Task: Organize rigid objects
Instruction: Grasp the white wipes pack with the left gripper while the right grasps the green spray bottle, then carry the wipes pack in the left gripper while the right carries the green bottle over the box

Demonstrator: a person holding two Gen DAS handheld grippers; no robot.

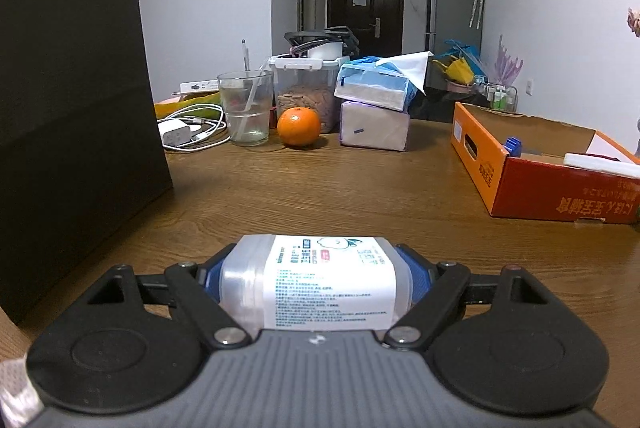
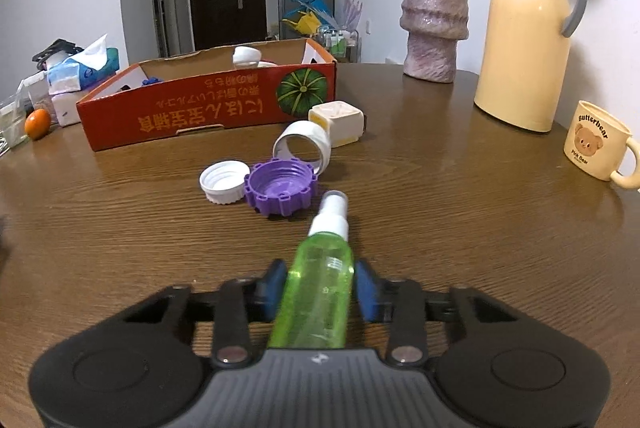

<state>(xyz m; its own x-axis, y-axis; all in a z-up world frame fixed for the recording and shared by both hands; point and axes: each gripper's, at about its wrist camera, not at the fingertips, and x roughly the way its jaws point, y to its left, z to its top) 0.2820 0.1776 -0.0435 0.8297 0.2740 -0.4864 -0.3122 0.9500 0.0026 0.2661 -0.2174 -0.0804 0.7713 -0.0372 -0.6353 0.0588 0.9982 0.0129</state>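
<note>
My left gripper [image 1: 318, 278] is shut on a clear plastic container with a white printed label [image 1: 320, 282], held sideways just above the wooden table. My right gripper [image 2: 320, 290] is shut on a green spray bottle [image 2: 320, 292] with a white nozzle [image 2: 331, 214] that points forward. Ahead of it on the table lie a purple lid [image 2: 280, 190], a white screw cap [image 2: 223, 181], a white ring-shaped cap [image 2: 304, 145] and a cream square container [image 2: 338, 122]. The orange cardboard box [image 2: 208, 108] stands behind them; it also shows in the left wrist view [image 1: 520, 176] at the right.
A tall black bag [image 1: 68, 108] stands at the left. A glass [image 1: 245, 108], an orange [image 1: 299, 127], a food jar [image 1: 306, 90], tissue packs [image 1: 376, 108] and a charger [image 1: 188, 132] crowd the far side. A vase [image 2: 434, 24], a cream thermos [image 2: 528, 28] and a bear mug [image 2: 596, 144] stand at the right.
</note>
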